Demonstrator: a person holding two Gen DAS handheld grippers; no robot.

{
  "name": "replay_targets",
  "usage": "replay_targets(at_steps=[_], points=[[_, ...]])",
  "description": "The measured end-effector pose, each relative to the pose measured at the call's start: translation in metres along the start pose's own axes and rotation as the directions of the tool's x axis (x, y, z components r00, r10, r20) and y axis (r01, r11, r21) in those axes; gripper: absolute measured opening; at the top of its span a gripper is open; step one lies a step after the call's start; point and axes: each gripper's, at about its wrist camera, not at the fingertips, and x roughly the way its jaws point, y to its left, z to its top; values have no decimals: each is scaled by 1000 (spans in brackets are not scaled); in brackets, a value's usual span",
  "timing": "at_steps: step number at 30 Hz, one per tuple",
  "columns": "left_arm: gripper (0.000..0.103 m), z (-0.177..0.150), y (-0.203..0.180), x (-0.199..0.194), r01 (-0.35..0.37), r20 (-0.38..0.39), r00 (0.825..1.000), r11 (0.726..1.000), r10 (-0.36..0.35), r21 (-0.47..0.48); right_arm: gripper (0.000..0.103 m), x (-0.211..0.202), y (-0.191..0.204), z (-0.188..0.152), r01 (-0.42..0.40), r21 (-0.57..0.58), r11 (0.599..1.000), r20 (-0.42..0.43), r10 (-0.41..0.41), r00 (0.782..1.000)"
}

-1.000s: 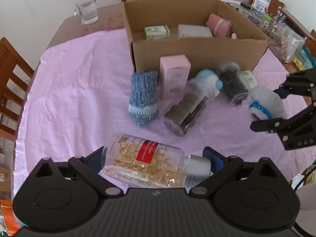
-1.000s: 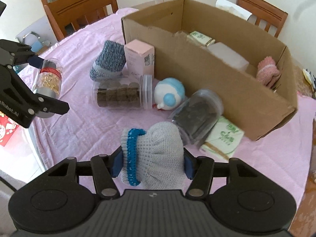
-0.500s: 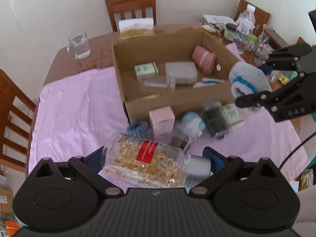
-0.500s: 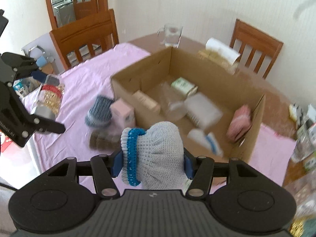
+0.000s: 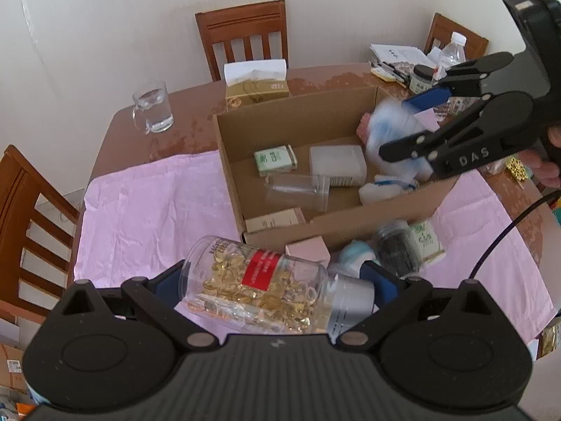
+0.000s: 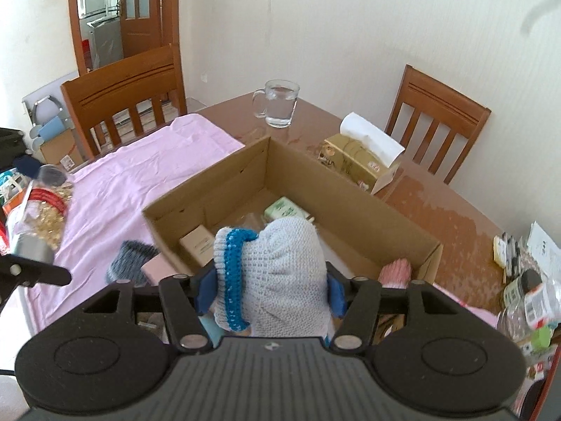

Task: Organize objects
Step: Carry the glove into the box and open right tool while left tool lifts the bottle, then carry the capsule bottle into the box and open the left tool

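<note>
My left gripper is shut on a clear bottle of golden capsules with a red label and a silver cap, held crosswise above the pink cloth in front of the cardboard box. My right gripper hangs over the box's right end; its jaws are opening around a grey knitted sock with a blue cuff. From the left wrist the right gripper looks sharp while the sock is blurred and slipping down between the fingers. Small boxes, a clear jar and a pink sock lie inside the box.
On the pink cloth before the box lie a pink carton, a dark jar and a blue-grey sock. Behind the box stand a glass mug and a tissue box. Bottles and papers crowd the right corner. Wooden chairs ring the table.
Both grippers rose. The right one carried the grey sock from the table to above the box, and its jaws have widened. The left one keeps the capsule bottle.
</note>
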Motion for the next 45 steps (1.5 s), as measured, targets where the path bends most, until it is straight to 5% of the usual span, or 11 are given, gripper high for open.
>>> replay_targets(at_steps=[3,19,32,39,45], points=[[100,6,2,1,-2,9,1000,1000,2,0,94,4,-1,3,15,8,1000,10,-15,1000],[100,77,-7,29,30,66,997,996,-36,84,100,3,-3,-31,59,101,993,-68,-52,996],[100,148,-80,80,158,50,983,954,-177,256,102,-13,-22,-61,124,251,960,-76,-108,991],[100,167,-114,104,219,34,971,935,-238,279,102,-16,-30,-73,174,299,938,-97,-151,984],[101,161,-120,107,199,51,974,944,-219,265,103,-21,-32,-88,197,371,907,-126,-161,979]])
